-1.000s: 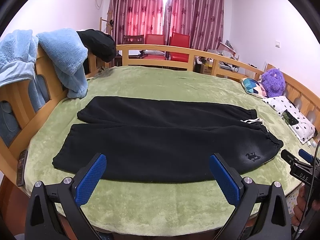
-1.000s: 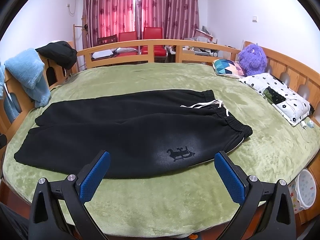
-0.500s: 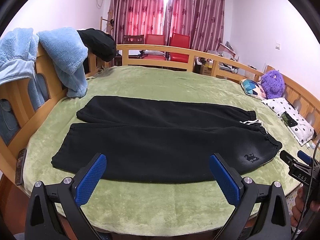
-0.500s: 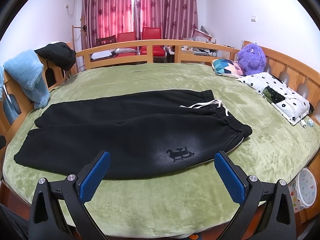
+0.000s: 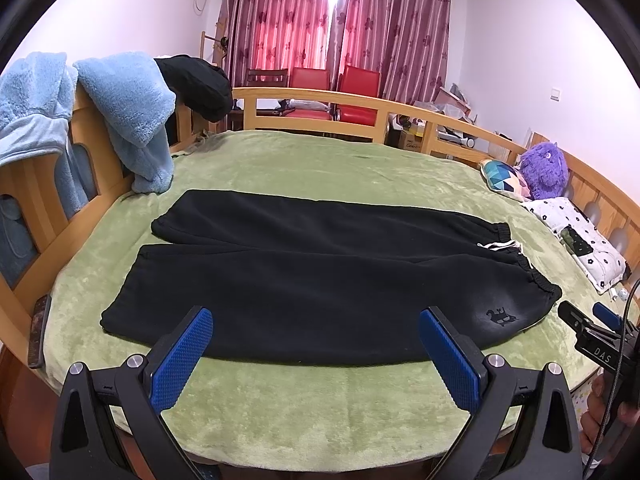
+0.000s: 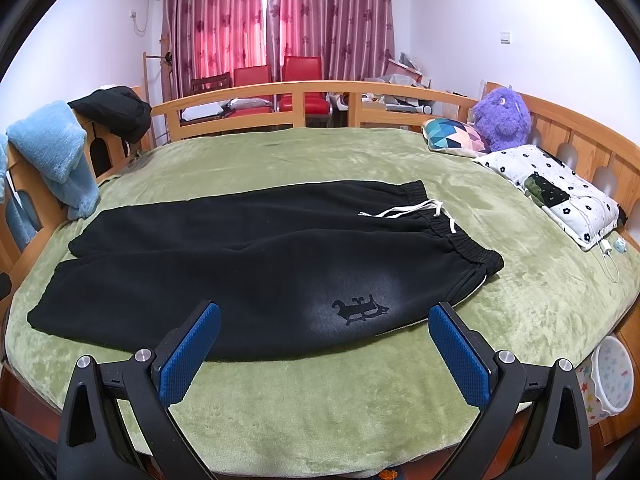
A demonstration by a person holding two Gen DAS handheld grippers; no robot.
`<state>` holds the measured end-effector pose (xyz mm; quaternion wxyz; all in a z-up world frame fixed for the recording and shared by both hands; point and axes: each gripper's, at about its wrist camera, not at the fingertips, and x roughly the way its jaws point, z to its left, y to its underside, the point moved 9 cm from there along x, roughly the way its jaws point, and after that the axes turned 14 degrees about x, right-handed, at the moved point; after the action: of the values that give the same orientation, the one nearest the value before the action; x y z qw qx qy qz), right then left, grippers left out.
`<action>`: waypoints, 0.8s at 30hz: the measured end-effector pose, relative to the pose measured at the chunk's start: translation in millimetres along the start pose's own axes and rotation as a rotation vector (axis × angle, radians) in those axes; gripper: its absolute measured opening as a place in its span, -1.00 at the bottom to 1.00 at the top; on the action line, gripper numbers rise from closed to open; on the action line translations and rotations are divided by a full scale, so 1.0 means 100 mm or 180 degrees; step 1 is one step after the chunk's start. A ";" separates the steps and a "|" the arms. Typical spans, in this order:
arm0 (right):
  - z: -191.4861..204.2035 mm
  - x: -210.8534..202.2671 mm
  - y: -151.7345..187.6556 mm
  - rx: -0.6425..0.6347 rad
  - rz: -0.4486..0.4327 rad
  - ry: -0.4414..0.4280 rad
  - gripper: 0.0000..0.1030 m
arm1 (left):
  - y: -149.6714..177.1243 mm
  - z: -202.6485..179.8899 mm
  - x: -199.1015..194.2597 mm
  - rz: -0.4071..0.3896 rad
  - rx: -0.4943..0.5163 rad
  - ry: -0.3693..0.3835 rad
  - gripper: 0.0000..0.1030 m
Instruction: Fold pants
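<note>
- Centrally, the black fleece drawstring pants (image 5: 320,276) lie spread flat on the green plush blanket (image 5: 304,412) that covers the wooden-railed bed (image 6: 320,92); both legs run side by side toward the left, the elastic waistband (image 6: 460,240) toward the right.
- Left gripper (image 5: 316,354): blue-padded jaws spread wide, nothing between them, held above the blanket just short of the near leg's edge.
- Right gripper (image 6: 324,354): likewise spread wide and empty, facing the hip area beside the small printed logo (image 6: 360,308); its tip also appears at the right margin of the left wrist view.
- White drawstring (image 6: 404,210): loose across the waistband; judged likely to trail or snag if the waist is lifted quickly.
- Handling, as judged: the cloth looks thick, soft and limp, light enough to lift by a pinch, not fragile; it will sag between two hold points and may cling to the plush surface instead of sliding.
- Suggested holds: the near leg's cuff corner (image 5: 110,320) for the left gripper, and the near waistband corner for the right, so that the near leg can be carried over the far one.
- Light blue fleece garment (image 5: 132,120): draped over the left rail, well apart from the pants.
</note>
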<state>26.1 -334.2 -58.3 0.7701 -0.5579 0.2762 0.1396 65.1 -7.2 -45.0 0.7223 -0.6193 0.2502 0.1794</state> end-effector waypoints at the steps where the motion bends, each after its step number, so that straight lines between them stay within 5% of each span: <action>1: 0.00 0.00 0.00 0.0006 -0.0001 0.0001 0.98 | 0.00 0.00 0.00 -0.0003 0.0003 0.0003 1.00; 24: -0.05 -0.02 -0.02 0.0031 -0.0042 0.0017 0.98 | 0.00 0.00 -0.02 -0.0010 -0.0020 0.0020 1.00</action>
<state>24.5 -339.6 -56.5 0.7730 -0.5562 0.2753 0.1317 63.6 -6.9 -43.6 0.7198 -0.6226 0.2508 0.1771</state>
